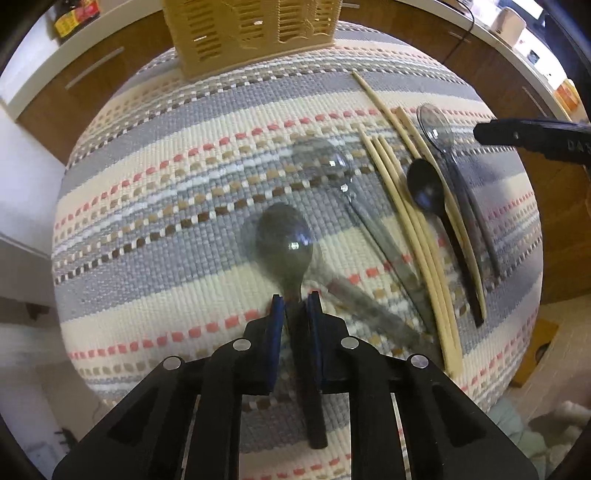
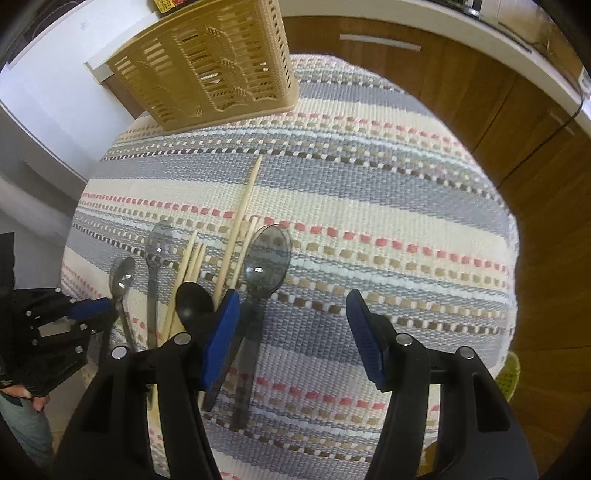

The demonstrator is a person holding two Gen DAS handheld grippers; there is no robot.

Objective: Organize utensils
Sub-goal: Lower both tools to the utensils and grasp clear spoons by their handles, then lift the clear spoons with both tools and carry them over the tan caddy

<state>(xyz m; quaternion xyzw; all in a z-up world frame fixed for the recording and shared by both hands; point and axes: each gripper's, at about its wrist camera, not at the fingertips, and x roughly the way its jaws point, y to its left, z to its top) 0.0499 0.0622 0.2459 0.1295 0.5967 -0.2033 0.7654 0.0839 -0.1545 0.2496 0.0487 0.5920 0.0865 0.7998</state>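
My left gripper is shut on the handle of a smoky translucent spoon, held just above the striped cloth; it also shows in the right wrist view. Another clear spoon, several wooden chopsticks, a black spoon and a grey translucent spoon lie on the cloth to the right. My right gripper is open and empty, above the cloth beside the grey translucent spoon and the black spoon. A tan slotted utensil basket stands at the far edge, also in the right wrist view.
The striped woven cloth covers a small table. Brown cabinets with a white counter stand behind it. My right gripper shows at the right edge of the left wrist view.
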